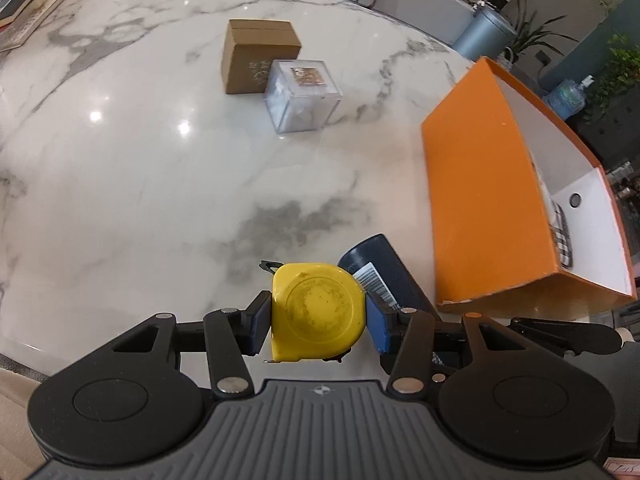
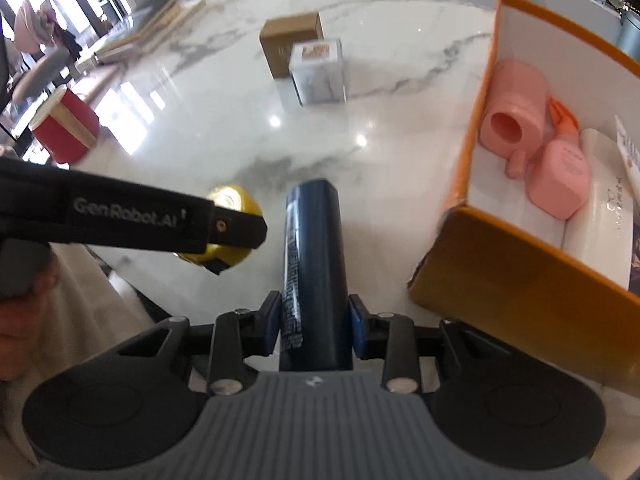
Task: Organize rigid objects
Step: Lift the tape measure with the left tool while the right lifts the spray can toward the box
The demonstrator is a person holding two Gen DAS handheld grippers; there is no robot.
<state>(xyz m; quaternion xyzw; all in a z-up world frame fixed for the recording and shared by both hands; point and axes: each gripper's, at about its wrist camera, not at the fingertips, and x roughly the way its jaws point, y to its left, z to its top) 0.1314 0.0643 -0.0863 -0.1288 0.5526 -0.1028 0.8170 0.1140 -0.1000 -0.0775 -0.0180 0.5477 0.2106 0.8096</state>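
On a marble table [image 1: 120, 184], an orange box [image 1: 488, 216] sits at right holding pink bottles [image 2: 516, 120]. Near it, the right gripper [image 2: 312, 320] clamps a dark blue can [image 2: 314, 264]; just left of that, the left gripper [image 1: 318, 320] grips a yellow tape measure [image 1: 318, 312]. Farther back, a cardboard box [image 1: 256, 56] touches a clear cube [image 1: 302, 96].

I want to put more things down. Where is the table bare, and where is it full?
Bare: the marble table between the brown carton, the clear cube and the orange box. Crowded: inside the orange box, where pink bottles lie.
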